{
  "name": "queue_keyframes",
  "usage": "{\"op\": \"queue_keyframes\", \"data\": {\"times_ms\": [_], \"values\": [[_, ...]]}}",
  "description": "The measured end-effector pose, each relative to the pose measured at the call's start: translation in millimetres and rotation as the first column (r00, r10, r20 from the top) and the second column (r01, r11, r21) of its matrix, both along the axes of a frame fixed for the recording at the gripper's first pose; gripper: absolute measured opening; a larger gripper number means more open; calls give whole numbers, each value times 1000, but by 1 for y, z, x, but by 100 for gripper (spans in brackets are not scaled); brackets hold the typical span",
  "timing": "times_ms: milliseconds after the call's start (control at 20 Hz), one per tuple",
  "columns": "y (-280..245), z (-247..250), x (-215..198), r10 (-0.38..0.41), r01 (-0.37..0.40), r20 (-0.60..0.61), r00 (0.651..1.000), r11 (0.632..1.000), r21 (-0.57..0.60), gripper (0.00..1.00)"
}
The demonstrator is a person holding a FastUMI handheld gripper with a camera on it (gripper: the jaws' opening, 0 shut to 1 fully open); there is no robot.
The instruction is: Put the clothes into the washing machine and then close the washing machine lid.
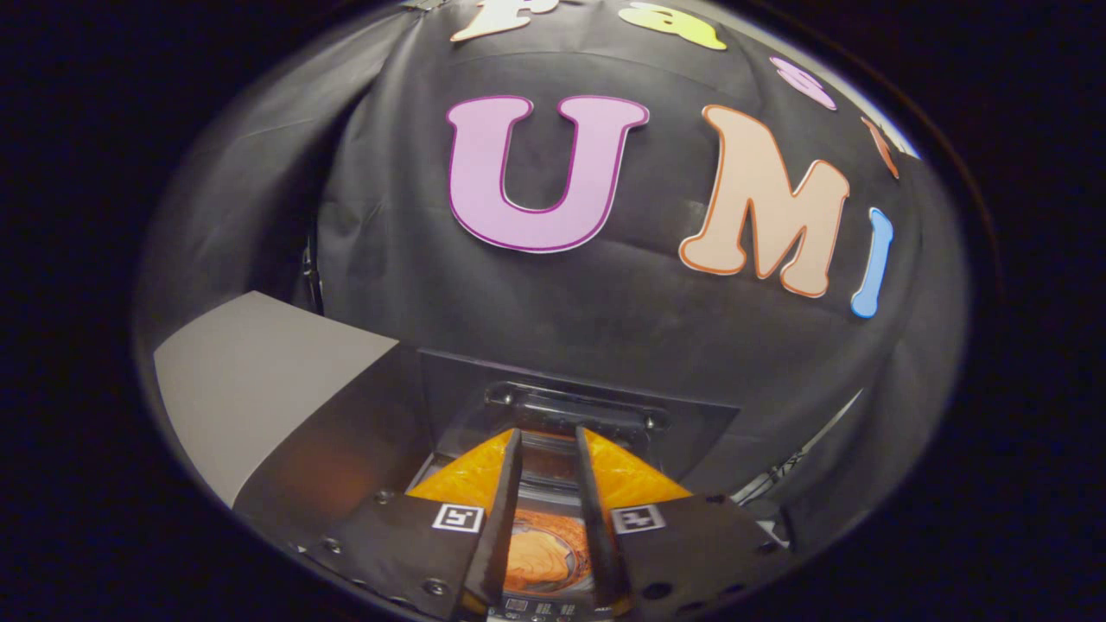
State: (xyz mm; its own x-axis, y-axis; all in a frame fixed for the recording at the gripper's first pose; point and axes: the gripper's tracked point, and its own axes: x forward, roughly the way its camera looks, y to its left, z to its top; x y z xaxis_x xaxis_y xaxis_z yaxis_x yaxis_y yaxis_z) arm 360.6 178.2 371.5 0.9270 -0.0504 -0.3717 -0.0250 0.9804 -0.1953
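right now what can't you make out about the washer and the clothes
- Washing machine drum, gripper view: the fingers cover its sides, so only a strip of orange clothing shows between them.
- Raised lid: its lower part sits behind the fingertips, so hinge and latch can't be told.
- Gripper: fingers apart, pressing on nothing.
- Control panel: too small.

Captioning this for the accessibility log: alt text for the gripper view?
The gripper hovers with its fingers slightly apart, holding nothing, above the washing machine's open drum, where orange clothing lies between the fingers. The raised lid stands just beyond the fingertips, against the black cloth wall.
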Motion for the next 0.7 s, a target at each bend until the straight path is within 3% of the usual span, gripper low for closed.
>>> {"op": "queue_keyframes", "data": {"times_ms": [200,700], "values": [[-5,-6,13,-9,9,0,1000,1000,15,100],[-3,11,79,-49,39,134,990,996,75,98]]}}
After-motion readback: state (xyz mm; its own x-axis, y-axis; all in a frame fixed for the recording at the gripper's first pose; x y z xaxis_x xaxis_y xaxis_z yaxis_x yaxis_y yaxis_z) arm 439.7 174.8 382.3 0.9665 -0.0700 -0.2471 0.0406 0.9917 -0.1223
